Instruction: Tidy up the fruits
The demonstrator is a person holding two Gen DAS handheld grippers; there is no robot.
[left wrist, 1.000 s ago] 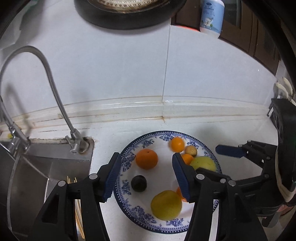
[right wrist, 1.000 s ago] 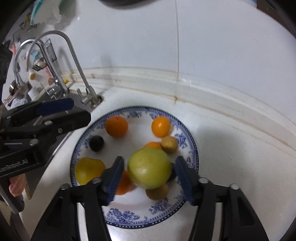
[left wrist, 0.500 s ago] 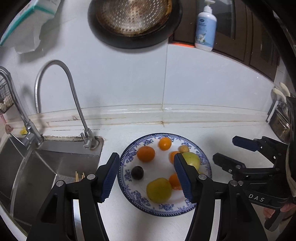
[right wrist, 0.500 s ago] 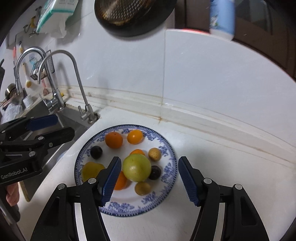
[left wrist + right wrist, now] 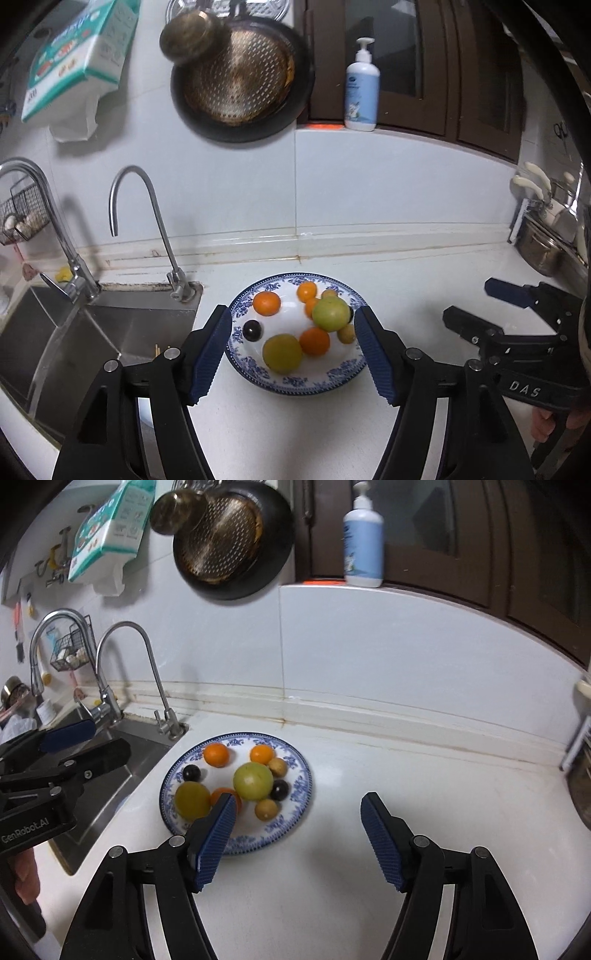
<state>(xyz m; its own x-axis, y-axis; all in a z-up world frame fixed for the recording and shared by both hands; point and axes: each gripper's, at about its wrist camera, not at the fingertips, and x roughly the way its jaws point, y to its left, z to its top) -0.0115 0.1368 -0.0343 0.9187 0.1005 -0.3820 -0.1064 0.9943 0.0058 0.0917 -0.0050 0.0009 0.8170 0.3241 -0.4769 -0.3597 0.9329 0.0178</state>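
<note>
Fruits [image 5: 252,781], orange, green, yellow and dark, fill blue-patterned plate [image 5: 295,812].

From my seat both feeds are evenly lit by soft indoor light from above; the white bench [image 5: 295,424] glows without harsh glare; the faucet [image 5: 147,221] throws a soft grey shadow on the wall; fisheye bending curves every edge, with black vignette in the corners; the hanging pan [image 5: 229,539] and the soap bottle [image 5: 364,535] smear slightly in my right view.
</note>
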